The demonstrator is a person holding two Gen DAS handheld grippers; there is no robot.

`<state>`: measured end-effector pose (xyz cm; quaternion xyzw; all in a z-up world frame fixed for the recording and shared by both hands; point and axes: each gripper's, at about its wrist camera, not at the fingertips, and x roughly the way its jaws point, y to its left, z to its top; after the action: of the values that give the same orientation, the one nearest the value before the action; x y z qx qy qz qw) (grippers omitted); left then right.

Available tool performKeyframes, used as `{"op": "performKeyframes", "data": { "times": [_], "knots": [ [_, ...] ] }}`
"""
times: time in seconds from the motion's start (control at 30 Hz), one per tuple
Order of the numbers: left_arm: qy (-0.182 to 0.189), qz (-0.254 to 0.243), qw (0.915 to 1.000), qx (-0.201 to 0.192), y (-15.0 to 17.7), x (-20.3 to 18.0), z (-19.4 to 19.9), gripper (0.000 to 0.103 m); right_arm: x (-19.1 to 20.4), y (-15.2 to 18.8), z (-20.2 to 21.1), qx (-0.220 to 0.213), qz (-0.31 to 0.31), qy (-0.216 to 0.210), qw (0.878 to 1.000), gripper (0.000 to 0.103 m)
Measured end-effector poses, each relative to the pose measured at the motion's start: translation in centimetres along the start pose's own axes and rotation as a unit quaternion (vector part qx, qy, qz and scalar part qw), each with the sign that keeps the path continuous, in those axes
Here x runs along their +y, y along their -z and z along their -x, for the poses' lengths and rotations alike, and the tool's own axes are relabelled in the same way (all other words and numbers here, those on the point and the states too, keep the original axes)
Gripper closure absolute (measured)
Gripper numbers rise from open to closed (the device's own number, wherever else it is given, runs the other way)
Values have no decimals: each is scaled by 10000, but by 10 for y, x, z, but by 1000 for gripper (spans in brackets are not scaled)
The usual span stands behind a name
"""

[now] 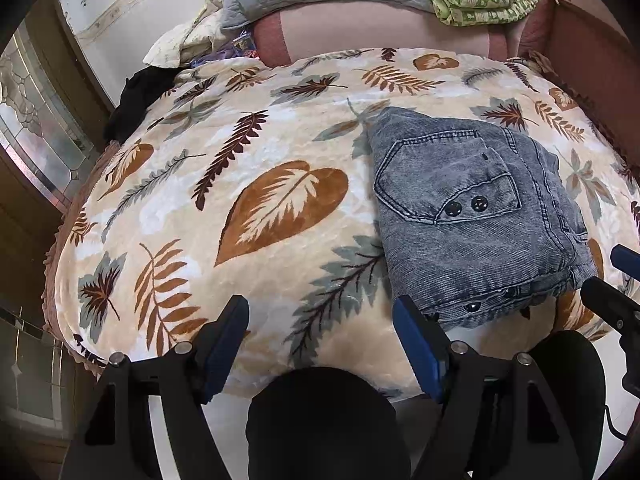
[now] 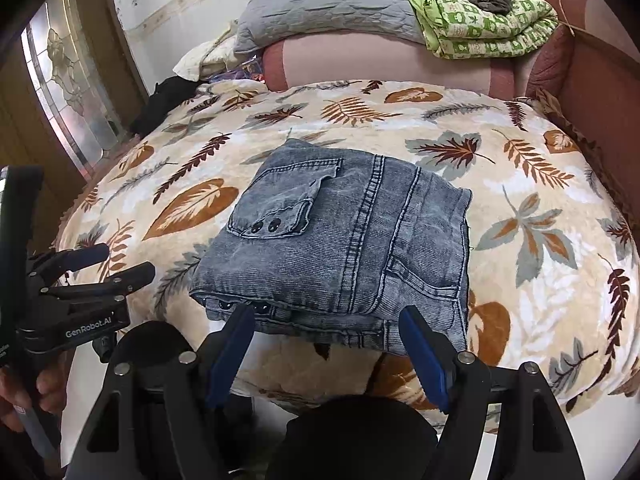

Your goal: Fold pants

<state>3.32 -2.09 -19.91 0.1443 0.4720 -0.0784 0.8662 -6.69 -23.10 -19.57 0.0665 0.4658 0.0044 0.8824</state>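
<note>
Grey-blue denim pants (image 1: 476, 216) lie folded into a compact square on the leaf-patterned blanket (image 1: 248, 208); their flap pocket with two snaps faces up. My left gripper (image 1: 320, 316) hovers open over bare blanket, just left of the bundle's near corner, with nothing between its blue pads. In the right wrist view the same pants (image 2: 348, 240) sit centred, and my right gripper (image 2: 328, 320) stands open above their near waistband edge, not touching. The left gripper (image 2: 104, 264) also shows at that view's left, held by a hand (image 2: 24, 392).
A grey pillow (image 2: 328, 8) and a green patterned quilt (image 2: 488, 24) rest on the pink headboard (image 2: 380, 64). A dark garment (image 2: 168, 100) lies at the blanket's far left corner. A wooden door with a glass panel (image 2: 68, 80) stands at the left.
</note>
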Motion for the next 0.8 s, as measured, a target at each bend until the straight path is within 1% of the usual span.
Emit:
{"op": "performKeyframes", "data": {
  "times": [0.43,0.8],
  "knots": [
    [-62,-123,9999,75,-1,-10,-5,28,-9,2,-5,47,-131,-53,9999,25],
    [-33,-173,9998,126,0,-14,-9,28,-14,2,-9,92,-221,-44,9997,25]
  ]
}}
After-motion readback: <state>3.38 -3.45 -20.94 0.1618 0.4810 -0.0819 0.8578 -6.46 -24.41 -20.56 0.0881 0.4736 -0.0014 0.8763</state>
